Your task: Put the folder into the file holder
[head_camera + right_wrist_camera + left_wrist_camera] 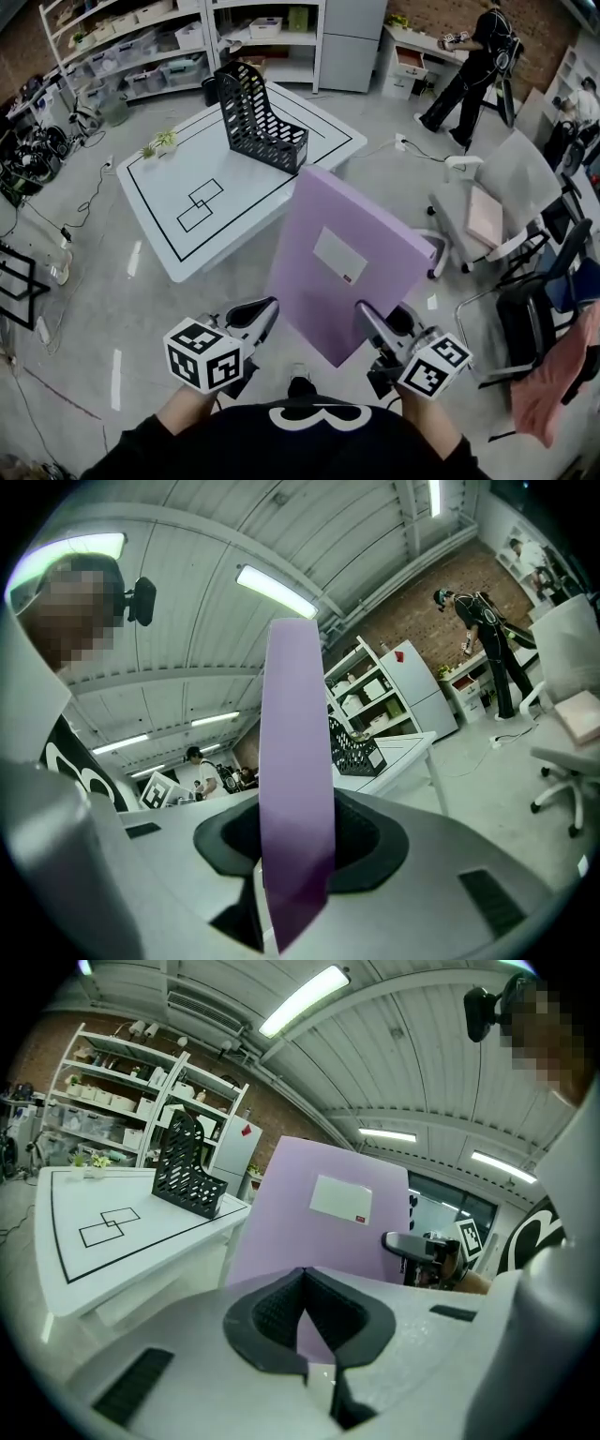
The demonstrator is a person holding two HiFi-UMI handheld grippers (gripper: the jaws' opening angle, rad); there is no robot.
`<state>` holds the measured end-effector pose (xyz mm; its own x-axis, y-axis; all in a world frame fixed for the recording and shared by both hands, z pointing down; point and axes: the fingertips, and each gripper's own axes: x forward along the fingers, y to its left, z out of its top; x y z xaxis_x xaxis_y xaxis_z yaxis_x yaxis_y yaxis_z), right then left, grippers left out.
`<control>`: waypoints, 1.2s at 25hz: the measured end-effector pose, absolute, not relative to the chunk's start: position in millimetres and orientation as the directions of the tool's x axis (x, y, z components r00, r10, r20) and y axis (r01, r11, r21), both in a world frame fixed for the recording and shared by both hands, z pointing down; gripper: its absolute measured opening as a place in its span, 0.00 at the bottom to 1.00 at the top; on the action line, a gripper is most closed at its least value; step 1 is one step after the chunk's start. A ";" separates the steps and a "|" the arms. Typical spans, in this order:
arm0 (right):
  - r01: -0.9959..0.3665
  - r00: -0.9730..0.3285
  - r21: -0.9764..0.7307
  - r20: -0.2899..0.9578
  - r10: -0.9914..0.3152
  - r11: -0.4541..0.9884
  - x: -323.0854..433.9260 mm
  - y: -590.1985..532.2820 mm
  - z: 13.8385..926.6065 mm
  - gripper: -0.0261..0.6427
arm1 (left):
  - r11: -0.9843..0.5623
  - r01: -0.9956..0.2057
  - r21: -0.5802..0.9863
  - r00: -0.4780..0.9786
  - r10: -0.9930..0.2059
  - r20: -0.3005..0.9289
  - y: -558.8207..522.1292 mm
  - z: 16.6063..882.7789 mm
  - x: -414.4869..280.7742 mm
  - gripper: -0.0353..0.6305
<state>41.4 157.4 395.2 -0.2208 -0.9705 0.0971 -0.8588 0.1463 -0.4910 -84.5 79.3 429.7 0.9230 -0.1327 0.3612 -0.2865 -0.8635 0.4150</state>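
Head view: the right hand-held gripper (pixel 368 317) is clamped on the lower edge of the purple folder (pixel 349 246), which it holds up in the air near the white surface (pixel 272 192) — the black holder (pixel 258 117) stands there — while the left hand-held gripper (pixel 265 312), jaws together and empty, sits just beside the folder.

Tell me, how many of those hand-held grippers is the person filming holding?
2. The left hand-held gripper is at the head view's lower left, jaws shut on nothing. The right hand-held gripper, at lower right, clamps the purple folder by its lower edge. None seem hidden.
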 end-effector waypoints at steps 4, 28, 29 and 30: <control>-0.856 -0.215 -0.497 0.092 -0.972 0.143 80.5 130.8 393.8 0.28 | -0.871 -0.282 0.403 0.921 -0.128 0.368 47.8 426.4 -44.0 0.06; -0.907 -0.217 -0.379 0.043 -0.975 0.185 173.2 -6.5 354.2 0.28 | -0.850 -0.313 0.423 0.935 -0.198 0.295 -80.4 426.3 25.9 0.06; -0.908 -0.217 -0.376 0.042 -0.975 0.186 178.3 -15.9 351.7 0.28 | -0.847 -0.317 0.426 0.934 -0.201 0.295 -89.2 426.6 30.3 0.06; -0.910 -0.217 -0.372 0.044 -0.975 0.186 183.5 -25.4 349.1 0.28 | -0.844 -0.320 0.430 0.934 -0.204 0.295 -98.1 426.0 34.9 0.06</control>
<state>183.5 -25.4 349.1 -0.2173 -0.9751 0.0435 -0.9096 0.1861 -0.3715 34.9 -98.1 426.0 0.9336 -0.2042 0.2946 -0.3203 -0.8442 0.4298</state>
